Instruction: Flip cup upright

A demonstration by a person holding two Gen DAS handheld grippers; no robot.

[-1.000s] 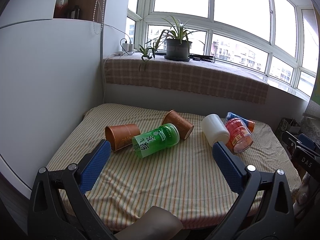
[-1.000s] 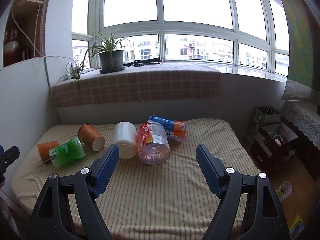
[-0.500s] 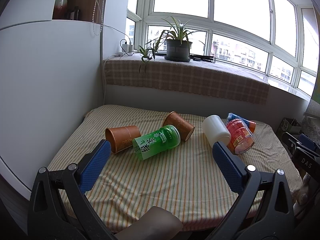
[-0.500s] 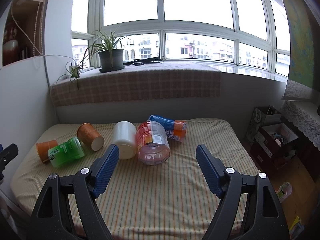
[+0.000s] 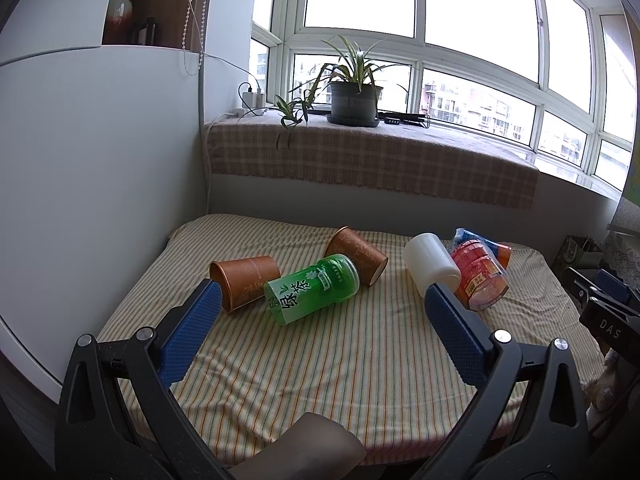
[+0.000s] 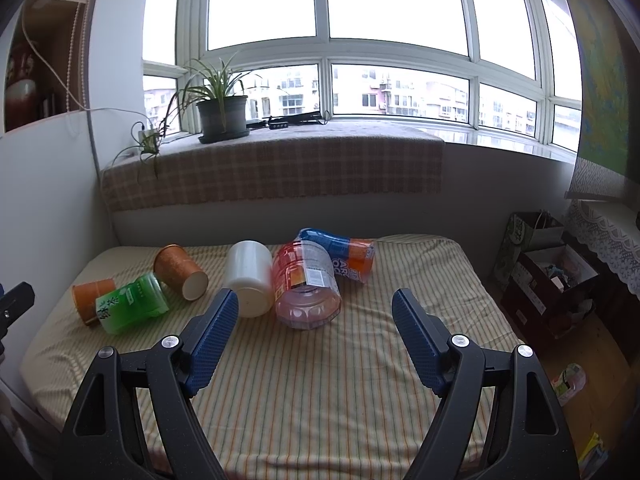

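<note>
Left gripper (image 5: pixel 320 300) and right gripper (image 6: pixel 315 300), jaws spread wide and empty, above the striped tablecloth (image 5: pixel 360 360). Brown paper cup (image 5: pixel 244 282), green cup (image 5: pixel 312 288) and white cup (image 6: pixel 248 276) lie sideways.

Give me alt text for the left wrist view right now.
The open left gripper hovers above a striped table, holding nothing. Ahead lie six tipped containers: two brown paper cups, a green cup, a white cup and two plastic bottles.

Striped tablecloth (image 5: pixel 360 360) is woven cloth, matt. Brown cups (image 5: pixel 244 282) look like matt paper; green cup (image 5: pixel 312 288) glossy translucent plastic. White cup (image 6: pixel 248 276) probably matt plastic.
</note>
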